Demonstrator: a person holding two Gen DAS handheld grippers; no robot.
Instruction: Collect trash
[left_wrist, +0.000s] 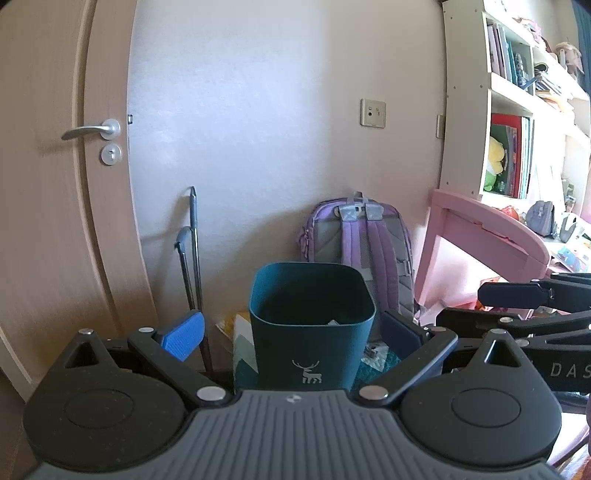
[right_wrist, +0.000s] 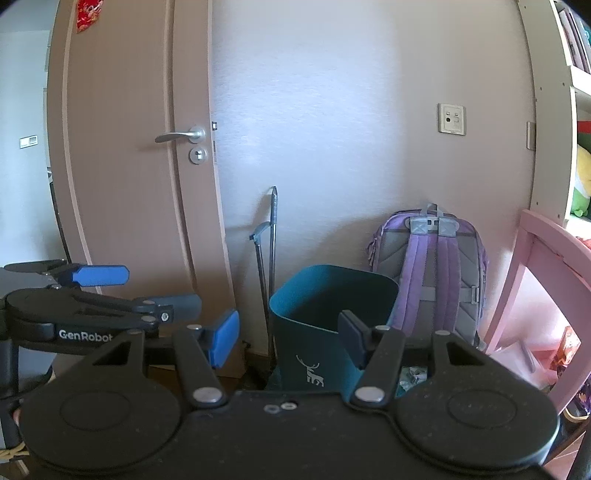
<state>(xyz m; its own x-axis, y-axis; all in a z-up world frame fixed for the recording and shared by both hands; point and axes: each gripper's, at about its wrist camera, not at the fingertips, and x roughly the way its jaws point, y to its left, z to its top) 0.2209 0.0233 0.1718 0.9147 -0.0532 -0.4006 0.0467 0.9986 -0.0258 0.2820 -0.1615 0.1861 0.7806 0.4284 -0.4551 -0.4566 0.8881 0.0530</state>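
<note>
Facing teal bin (left_wrist: 312, 328) by wall (left_wrist: 258, 110), left tongs (left_wrist: 291, 334) spread, right tongs (right_wrist: 290, 338) spread

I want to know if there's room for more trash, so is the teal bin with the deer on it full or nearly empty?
Nearly empty, as far as shows. The teal bin stands upright, its inside wall bare, with one pale scrap peeking above the front rim. Its bottom is hidden.

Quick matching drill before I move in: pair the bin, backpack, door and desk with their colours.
1 bin
2 backpack
3 door
4 desk

a pink
b light wood
c dark teal
d purple and grey

Pairs: 1c, 2d, 3b, 4a.
</note>
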